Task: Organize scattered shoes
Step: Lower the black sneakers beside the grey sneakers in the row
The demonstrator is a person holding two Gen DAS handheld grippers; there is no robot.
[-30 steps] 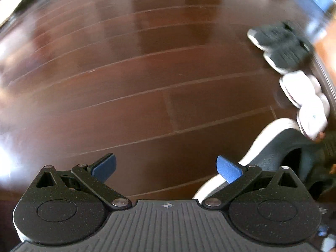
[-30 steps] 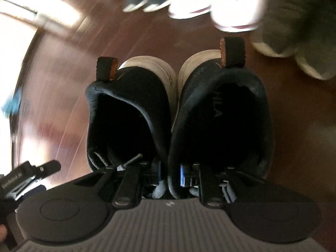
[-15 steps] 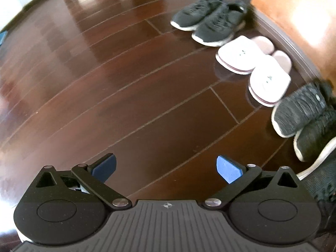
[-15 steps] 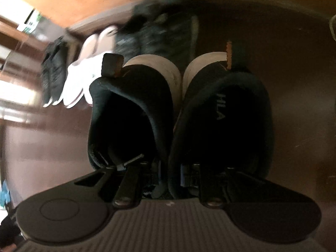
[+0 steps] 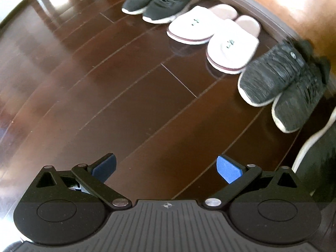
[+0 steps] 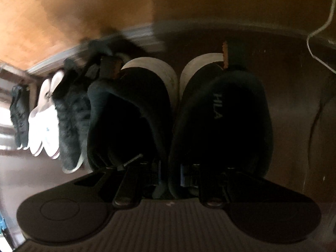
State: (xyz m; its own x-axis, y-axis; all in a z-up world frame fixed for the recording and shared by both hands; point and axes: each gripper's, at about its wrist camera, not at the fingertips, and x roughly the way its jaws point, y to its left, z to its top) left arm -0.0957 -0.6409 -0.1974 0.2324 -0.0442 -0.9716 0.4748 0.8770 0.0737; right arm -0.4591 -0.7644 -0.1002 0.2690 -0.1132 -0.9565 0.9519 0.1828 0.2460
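My right gripper (image 6: 170,171) is shut on a pair of black sneakers (image 6: 218,121) with white soles, pinching their inner collars together; the pair hangs heel-up near the baseboard (image 6: 134,33). In the left wrist view a row of shoes lines the wall: black sneakers (image 5: 161,0), white slippers (image 5: 210,31), and grey knit sneakers (image 5: 281,84). The held pair's white-soled edge (image 5: 315,151) shows at the far right. My left gripper (image 5: 166,167) is open above bare floor, with nothing between its blue pads (image 5: 229,169).
Dark wooden floor (image 5: 105,84) spreads to the left of the row. An orange-brown wall (image 5: 283,6) backs the shoes. A pale cord (image 6: 319,29) hangs at the right of the right wrist view. The same row of shoes (image 6: 46,124) appears left of the held pair.
Both views have swung toward the wall, bringing the shoe row closer. The held pair has moved to the right end of the row. Left gripper stays open.
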